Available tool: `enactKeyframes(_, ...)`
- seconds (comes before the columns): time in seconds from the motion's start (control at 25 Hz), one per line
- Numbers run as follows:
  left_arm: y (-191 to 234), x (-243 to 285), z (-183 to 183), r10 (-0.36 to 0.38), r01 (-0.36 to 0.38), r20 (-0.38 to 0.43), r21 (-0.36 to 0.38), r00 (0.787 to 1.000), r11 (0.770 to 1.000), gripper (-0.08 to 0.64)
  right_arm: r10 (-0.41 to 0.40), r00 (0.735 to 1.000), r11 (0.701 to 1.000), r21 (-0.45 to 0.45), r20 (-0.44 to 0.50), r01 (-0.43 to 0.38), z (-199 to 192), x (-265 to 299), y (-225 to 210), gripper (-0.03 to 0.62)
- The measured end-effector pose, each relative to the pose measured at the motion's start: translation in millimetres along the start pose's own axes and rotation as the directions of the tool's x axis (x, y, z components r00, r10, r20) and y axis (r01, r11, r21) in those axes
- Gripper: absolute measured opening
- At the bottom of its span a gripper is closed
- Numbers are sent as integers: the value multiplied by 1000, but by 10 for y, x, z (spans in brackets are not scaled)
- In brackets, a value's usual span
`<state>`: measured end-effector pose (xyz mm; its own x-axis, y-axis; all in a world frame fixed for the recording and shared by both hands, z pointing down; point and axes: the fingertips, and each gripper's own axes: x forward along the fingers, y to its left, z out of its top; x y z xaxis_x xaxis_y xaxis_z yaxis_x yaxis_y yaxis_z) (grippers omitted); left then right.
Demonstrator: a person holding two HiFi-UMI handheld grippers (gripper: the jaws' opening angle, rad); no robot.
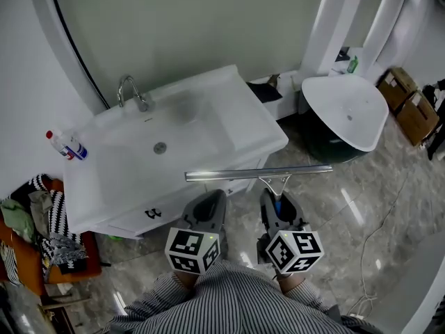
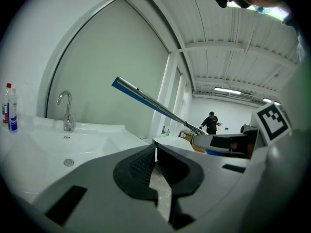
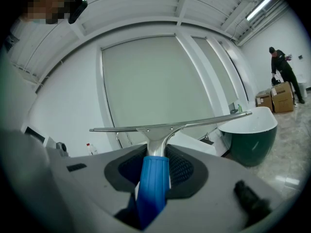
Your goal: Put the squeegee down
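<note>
White ceramic fills the middle of the head view. The washbasin (image 1: 132,172) is the largest thing, with its bowl at centre left and a flat ledge (image 1: 247,117) on its right part. At the upper right stands a round tub (image 1: 348,113), white inside and dark outside, well apart from the basin.

The squeegee (image 1: 259,174) is in the lower middle of the frame, in the air. Its long metal blade lies across the picture, just over the front edge of the washbasin. Its blue handle (image 3: 151,178) sits between the jaws of the right gripper (image 3: 156,155), which are closed on it firmly. The left gripper (image 2: 155,152) is beside it at lower centre, with its jaws together and nothing between them. A tap (image 1: 131,91) and a small bottle (image 1: 68,145) are at the far left of the basin.

I judge that the putting down is not yet done. To do it well, the right gripper should bring the blade over the flat ledge and keep it level. It should lower the squeegee until blade and handle both rest, and only then let the jaws part. The blade is long, so an end hanging over the edge may tip it. The left gripper is better kept aside.
</note>
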<state>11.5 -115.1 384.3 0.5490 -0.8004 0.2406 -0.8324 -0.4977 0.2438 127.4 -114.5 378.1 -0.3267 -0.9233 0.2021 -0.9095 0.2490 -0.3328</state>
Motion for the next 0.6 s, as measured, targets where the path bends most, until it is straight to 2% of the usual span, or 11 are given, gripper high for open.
enactKeyframes(0.6, 578, 1032, 582, -92, 92, 18, 13, 996, 996, 23, -106, 994, 994, -8, 38, 106, 469, 980, -322, 112)
